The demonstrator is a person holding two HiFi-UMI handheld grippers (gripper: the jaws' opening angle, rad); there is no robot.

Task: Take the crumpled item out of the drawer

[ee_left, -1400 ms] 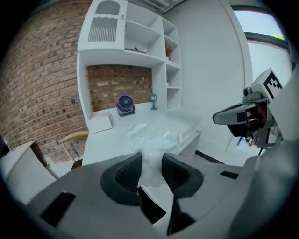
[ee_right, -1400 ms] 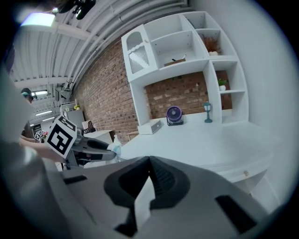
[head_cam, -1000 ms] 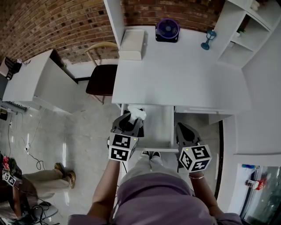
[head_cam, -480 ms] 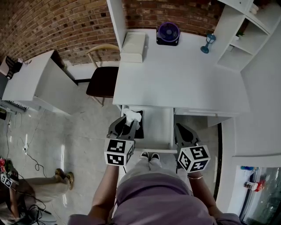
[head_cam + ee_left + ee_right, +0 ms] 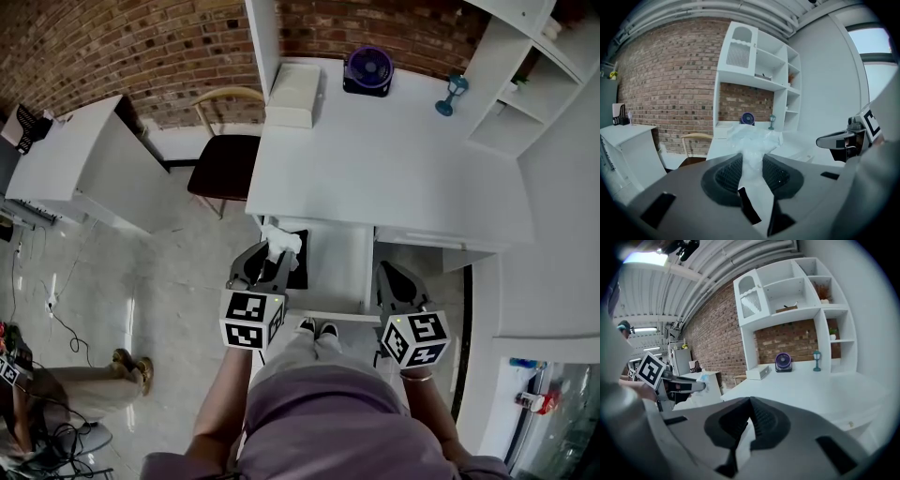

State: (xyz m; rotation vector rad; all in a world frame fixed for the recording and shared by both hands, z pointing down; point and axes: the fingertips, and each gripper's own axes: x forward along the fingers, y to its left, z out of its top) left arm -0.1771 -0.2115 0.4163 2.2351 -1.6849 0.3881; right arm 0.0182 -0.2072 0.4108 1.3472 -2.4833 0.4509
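Crumpled item (image 5: pixel 282 242) pinched in the left claw (image 5: pixel 270 261)
White and wadded, it sits clamped between the jaws over the left end of the open drawer (image 5: pixel 339 267) under the bench (image 5: pixel 394 159); the right claw (image 5: pixel 394 281) hangs closed, empty

The person wears a mauve top (image 5: pixel 323 412), pale trousers (image 5: pixel 309 349) and dark shoes (image 5: pixel 317 329). The dark grey left gripper (image 5: pixel 269 260) and right gripper (image 5: pixel 386 272) each carry a white cube (image 5: pixel 248 319) with black square markers.
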